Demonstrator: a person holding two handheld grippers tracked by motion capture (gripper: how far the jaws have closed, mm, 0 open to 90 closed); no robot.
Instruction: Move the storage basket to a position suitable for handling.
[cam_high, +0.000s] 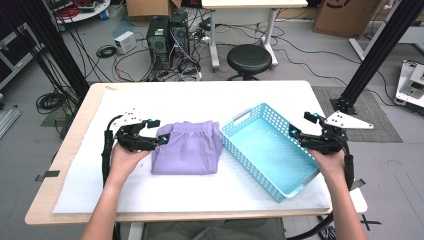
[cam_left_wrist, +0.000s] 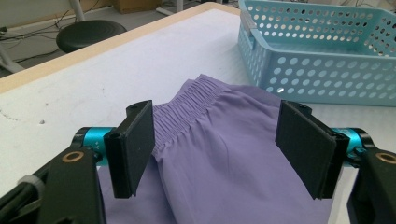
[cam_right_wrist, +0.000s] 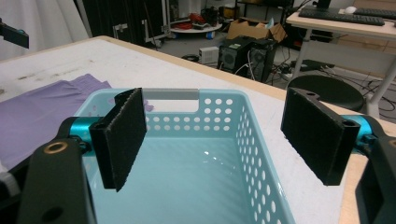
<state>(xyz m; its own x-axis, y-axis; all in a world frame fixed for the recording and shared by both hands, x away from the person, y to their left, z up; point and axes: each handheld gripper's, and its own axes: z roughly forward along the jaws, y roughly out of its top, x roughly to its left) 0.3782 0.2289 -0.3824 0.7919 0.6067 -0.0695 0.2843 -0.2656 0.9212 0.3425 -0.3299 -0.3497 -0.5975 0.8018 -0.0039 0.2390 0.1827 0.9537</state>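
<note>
A folded purple garment (cam_high: 187, 148) with an elastic waistband lies on the white table cover, left of a light blue perforated basket (cam_high: 270, 147) that holds nothing. My left gripper (cam_high: 156, 131) hovers at the garment's left edge, jaws open wide; in the left gripper view the garment (cam_left_wrist: 224, 154) lies between and below the pads (cam_left_wrist: 135, 144) without touching them. My right gripper (cam_high: 299, 125) is open at the basket's right rim, and in the right gripper view its jaws straddle the basket (cam_right_wrist: 196, 168) from above.
The table (cam_high: 70, 150) has a wooden border around the white cover. Beyond its far edge stand a black stool (cam_high: 249, 59), computer towers (cam_high: 167, 37) and loose cables. Black frame posts (cam_high: 372, 55) rise at both back corners.
</note>
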